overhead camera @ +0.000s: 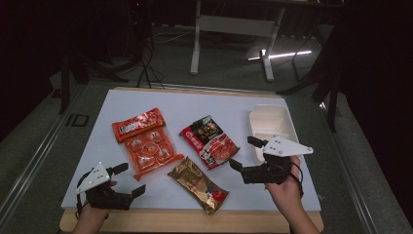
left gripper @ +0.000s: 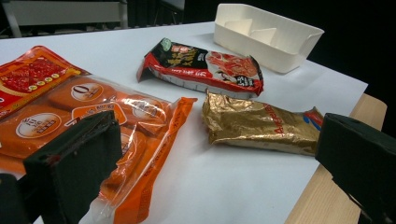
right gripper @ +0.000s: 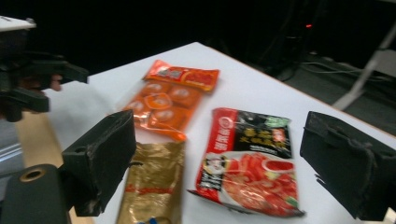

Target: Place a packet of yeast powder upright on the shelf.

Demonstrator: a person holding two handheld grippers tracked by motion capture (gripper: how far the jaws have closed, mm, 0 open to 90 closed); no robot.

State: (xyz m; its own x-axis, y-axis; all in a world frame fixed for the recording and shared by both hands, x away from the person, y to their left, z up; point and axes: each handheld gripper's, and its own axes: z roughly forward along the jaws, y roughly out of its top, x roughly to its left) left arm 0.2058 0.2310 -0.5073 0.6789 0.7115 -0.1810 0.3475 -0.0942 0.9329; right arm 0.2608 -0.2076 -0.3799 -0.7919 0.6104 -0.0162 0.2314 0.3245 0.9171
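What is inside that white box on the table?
The white box looks empty: pale dividers split it into compartments and nothing shows inside. The near wall hides the floor of the compartments in the left gripper view, so something flat and low there cannot be ruled out.

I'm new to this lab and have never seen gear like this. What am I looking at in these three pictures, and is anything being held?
A person sits at a table with a hand-held tool in each hand: the left gripper and the right gripper, each with two black jaws. The high view looks down from above the person. The other two pictures come from small cameras riding on each gripper, looking out between its jaws. On the white board lie an orange packet, a red and black packet and a gold packet. A white tray stands at the right. Both grippers are open and hold nothing.
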